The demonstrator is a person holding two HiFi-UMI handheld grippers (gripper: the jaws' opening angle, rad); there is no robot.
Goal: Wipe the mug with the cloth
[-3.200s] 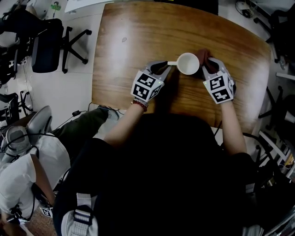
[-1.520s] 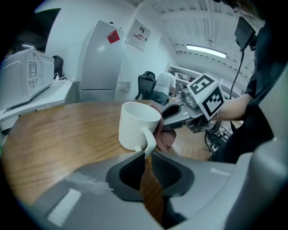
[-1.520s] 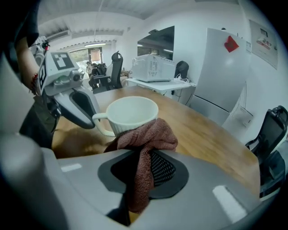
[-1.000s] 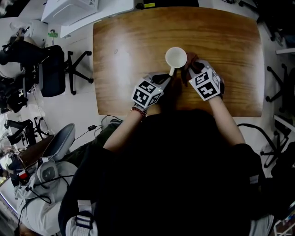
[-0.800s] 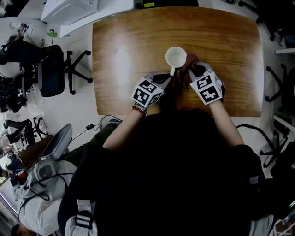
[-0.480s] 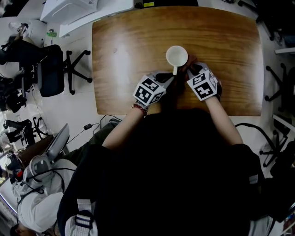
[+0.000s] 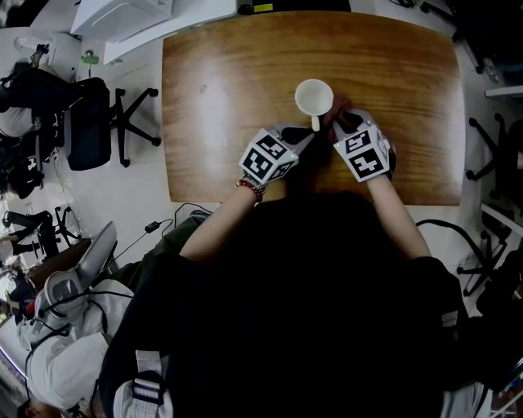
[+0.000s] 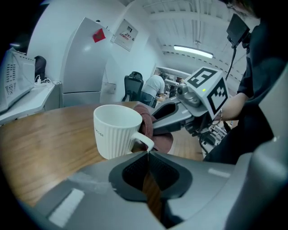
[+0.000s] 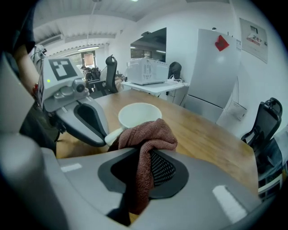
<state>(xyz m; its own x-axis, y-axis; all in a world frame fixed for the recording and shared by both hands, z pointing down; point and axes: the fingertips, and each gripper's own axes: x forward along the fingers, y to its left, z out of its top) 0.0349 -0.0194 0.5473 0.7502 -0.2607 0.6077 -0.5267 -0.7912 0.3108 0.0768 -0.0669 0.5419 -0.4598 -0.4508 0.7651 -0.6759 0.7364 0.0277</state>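
A white ribbed mug [image 7: 314,98] stands upright on the wooden table [image 7: 237,73], its handle pointing toward me. My left gripper [image 7: 304,133] is shut on that handle; in the left gripper view the handle [image 8: 142,142] meets the closed jaws of the left gripper [image 8: 147,152]. My right gripper [image 7: 337,122] is shut on a reddish-brown cloth [image 7: 337,108], with the bunched cloth [image 9: 146,137] hanging between its jaws, the right gripper [image 9: 143,152] just short of the mug [image 9: 138,115]. The cloth [image 8: 150,128] presses against the mug's right side. The left gripper's fingers [image 9: 90,120] show at the handle.
The table's near edge [image 7: 212,196] runs just behind my grippers. Black office chairs [image 7: 90,102] stand left of the table, with a white appliance [image 7: 122,16] beyond. A seated person [image 7: 49,375] is at the lower left. More chair legs [image 7: 490,163] stand to the right.
The mug's handle has swung from down-left to straight toward me as my left gripper shifted right. The right gripper with the cloth has slid slightly along the mug's side.
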